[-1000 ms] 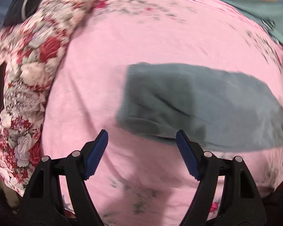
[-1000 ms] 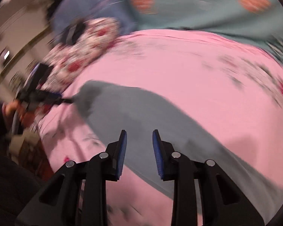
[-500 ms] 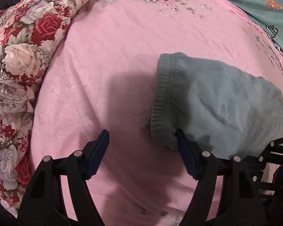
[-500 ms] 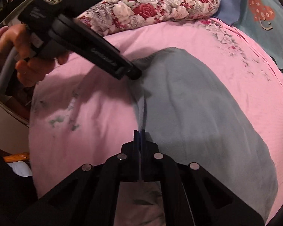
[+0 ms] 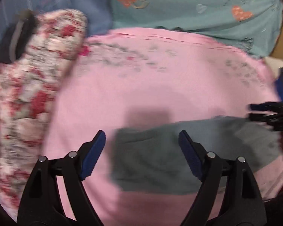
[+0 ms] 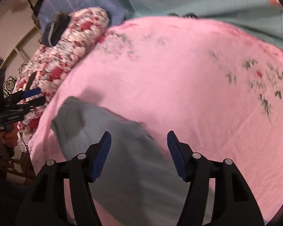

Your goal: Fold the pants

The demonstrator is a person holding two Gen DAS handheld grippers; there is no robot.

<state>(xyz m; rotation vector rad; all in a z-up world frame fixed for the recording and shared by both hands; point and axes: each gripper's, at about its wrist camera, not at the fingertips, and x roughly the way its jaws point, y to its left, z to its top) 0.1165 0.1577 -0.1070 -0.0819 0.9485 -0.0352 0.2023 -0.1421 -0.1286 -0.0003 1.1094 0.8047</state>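
Grey pants [image 5: 160, 156] lying flat and folded on the pink sheet [image 5: 160, 86], lower centre of the left view, lower left of the right view; left gripper [image 5: 142, 154] above the cloth, jaws opening, nothing pinched between them; right gripper [image 6: 139, 153] likewise over the pants, jaws opening, cloth free beneath; apparently let go so the fold settles; flowered quilt [image 6: 69, 43] upper left, clear of the work.

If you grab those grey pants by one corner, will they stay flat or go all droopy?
Probably droopy. The grey pants lie limp with soft wrinkles on the pink bedspread, so they look like thin, floppy cloth. They would likely feel light, and might drag and bunch if pushed rather than slide.
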